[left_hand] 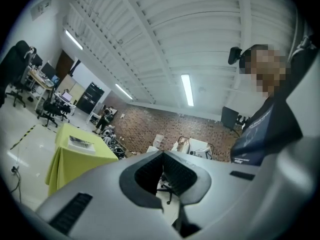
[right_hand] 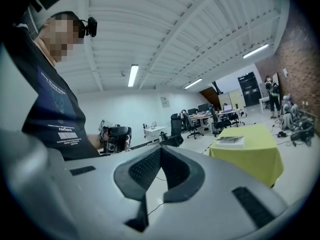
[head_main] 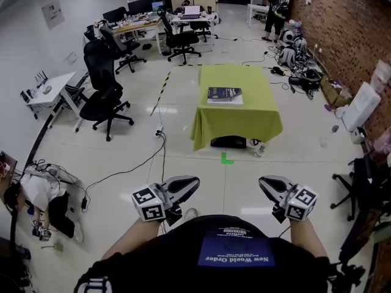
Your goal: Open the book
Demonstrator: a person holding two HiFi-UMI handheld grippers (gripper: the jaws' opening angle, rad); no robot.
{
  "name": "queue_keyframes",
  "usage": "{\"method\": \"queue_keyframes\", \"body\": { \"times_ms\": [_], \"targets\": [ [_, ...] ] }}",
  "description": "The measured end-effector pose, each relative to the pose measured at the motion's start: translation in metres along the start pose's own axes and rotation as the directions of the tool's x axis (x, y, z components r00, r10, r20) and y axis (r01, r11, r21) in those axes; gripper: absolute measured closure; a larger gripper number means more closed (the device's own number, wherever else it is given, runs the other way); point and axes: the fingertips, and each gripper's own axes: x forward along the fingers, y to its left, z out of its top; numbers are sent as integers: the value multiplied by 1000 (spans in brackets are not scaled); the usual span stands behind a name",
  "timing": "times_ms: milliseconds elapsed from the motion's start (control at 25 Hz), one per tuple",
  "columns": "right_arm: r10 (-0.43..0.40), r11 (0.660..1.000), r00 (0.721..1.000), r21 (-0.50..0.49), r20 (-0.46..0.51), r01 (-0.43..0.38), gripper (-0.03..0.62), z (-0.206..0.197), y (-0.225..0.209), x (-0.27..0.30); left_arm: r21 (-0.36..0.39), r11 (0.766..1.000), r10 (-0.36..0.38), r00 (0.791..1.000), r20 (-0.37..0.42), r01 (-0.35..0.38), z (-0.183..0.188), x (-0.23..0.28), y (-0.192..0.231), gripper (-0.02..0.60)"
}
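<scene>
A closed dark-covered book (head_main: 224,95) lies flat on a table draped in a yellow-green cloth (head_main: 244,119), far ahead across the floor. Both grippers are held close to my body, well short of the table. My left gripper (head_main: 193,182) and right gripper (head_main: 263,182) point inward toward each other, each shut with nothing between the pads. In the left gripper view its jaws (left_hand: 162,154) meet, and the book (left_hand: 81,143) shows small at the left. The right gripper's jaws (right_hand: 160,149) also meet, with the book (right_hand: 230,141) on the table at the right and the left gripper (right_hand: 116,137) opposite.
Black office chairs (head_main: 104,96) and desks stand left and behind the table. A cable (head_main: 160,145) runs over the tiles, with a green tape mark (head_main: 226,159) before the table. One person crouches at the left (head_main: 43,199), another stands far back (head_main: 275,14). Bags line the brick wall (head_main: 342,35).
</scene>
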Motion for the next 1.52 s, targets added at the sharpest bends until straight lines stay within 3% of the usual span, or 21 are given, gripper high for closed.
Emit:
{"method": "queue_keyframes", "body": {
  "times_ms": [400, 640, 840, 1080, 1280, 1520],
  "targets": [
    [-100, 995, 992, 12, 72, 100, 608, 66, -95, 147, 51, 989, -132, 987, -86, 137, 90, 19, 178, 575],
    [-101, 994, 993, 33, 57, 99, 608, 78, -152, 185, 33, 987, -153, 984, -91, 156, 106, 55, 241, 575],
    [-63, 997, 996, 41, 59, 61, 609, 80, -220, 204, 21, 995, -91, 990, -112, 94, 105, 94, 290, 574],
    [80, 997, 996, -3, 48, -80, 609, 105, -329, 223, 83, 996, 27, 992, -121, -17, 120, 179, 343, 574],
    [207, 977, 978, -55, 10, -206, 609, 126, -407, 233, 126, 987, 120, 976, -181, -98, 113, 242, 373, 574],
    [283, 957, 958, -57, -50, -286, 609, 118, -460, 263, 80, 980, 194, 957, -217, -181, 112, 274, 416, 574]
  ]
}}
